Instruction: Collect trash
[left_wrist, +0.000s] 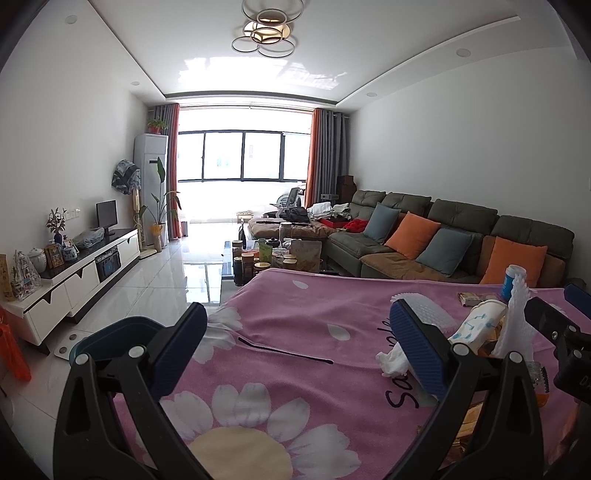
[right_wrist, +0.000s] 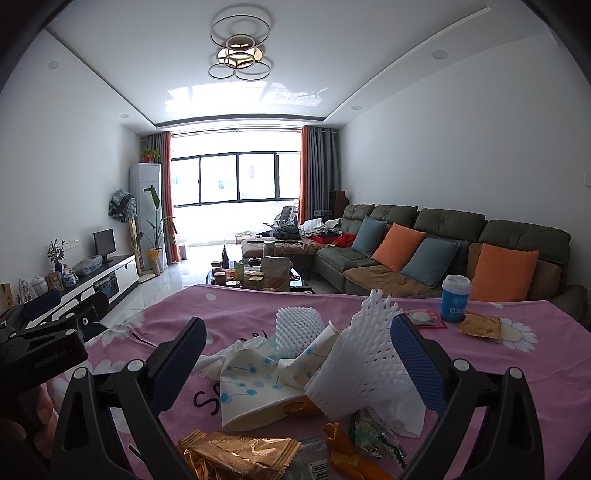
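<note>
Trash lies in a heap on the pink flowered cloth (right_wrist: 498, 369): a crushed paper cup (right_wrist: 258, 391), two white foam nets (right_wrist: 365, 362) (right_wrist: 299, 325), tissue, a gold wrapper (right_wrist: 236, 454) and orange peel (right_wrist: 343, 450). My right gripper (right_wrist: 299, 363) is open just above the heap, with the cup and the near net between its fingers. My left gripper (left_wrist: 301, 350) is open over bare cloth, left of the heap. Beside its right finger lie a crumpled tissue (left_wrist: 391, 360), the cup (left_wrist: 476, 325) and a net (left_wrist: 517, 317). A dark teal bin (left_wrist: 107, 339) stands off the table's left edge.
A blue bottle (right_wrist: 455, 299), a red sachet (right_wrist: 424, 317) and another gold wrapper (right_wrist: 480, 326) lie at the cloth's far right. A thin black stick (left_wrist: 284, 350) rests on the cloth. Beyond are a cluttered coffee table (left_wrist: 273, 258), a sofa (left_wrist: 443, 236) and a TV cabinet (left_wrist: 85, 280).
</note>
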